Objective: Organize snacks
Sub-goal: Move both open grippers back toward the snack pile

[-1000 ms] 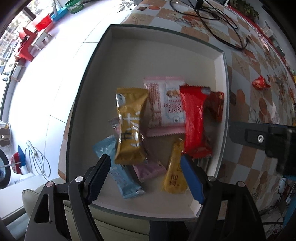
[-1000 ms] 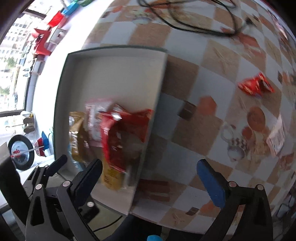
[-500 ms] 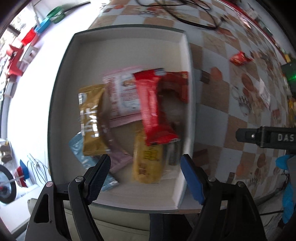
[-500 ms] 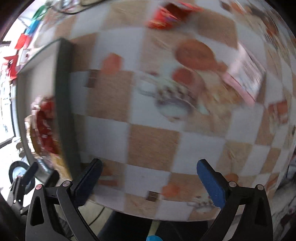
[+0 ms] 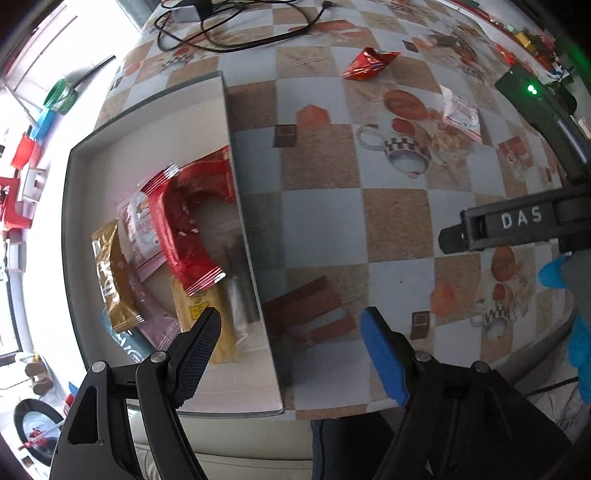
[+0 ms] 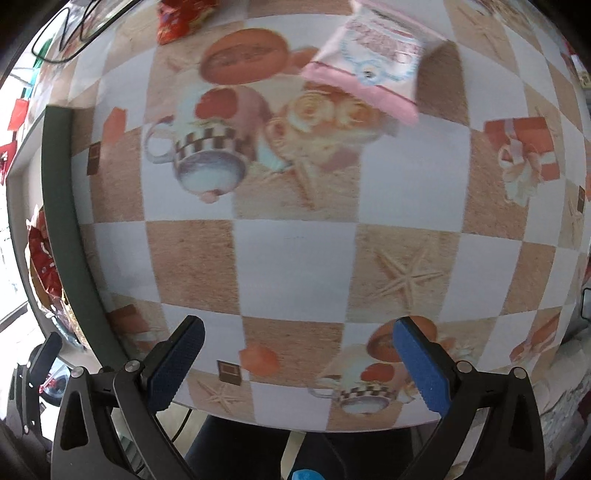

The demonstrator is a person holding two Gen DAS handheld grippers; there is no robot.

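A grey box (image 5: 236,192) at the table's left holds several snack packets, a red packet (image 5: 188,232) on top of pink, gold and yellow ones. My left gripper (image 5: 291,325) hangs open and empty over the box's right wall. On the checked tablecloth lie a pink-and-white packet (image 6: 373,62) and a red crumpled packet (image 6: 177,18); the left wrist view shows the same pink-and-white packet (image 5: 461,116) and red crumpled packet (image 5: 369,64). My right gripper (image 6: 295,334) stands open and empty above bare tablecloth, below the pink packet. The box wall (image 6: 66,221) runs along its left.
Black cables (image 5: 236,33) lie at the table's far edge. The other gripper's black body (image 5: 517,225) and a blue-gloved hand (image 5: 576,332) fill the right of the left wrist view. The table's near edge (image 6: 295,421) is just below my right fingers.
Both views have slid right across the table. The box has moved from centre to the left of each frame. The pink-and-white packet has come nearer and larger in the right wrist view.
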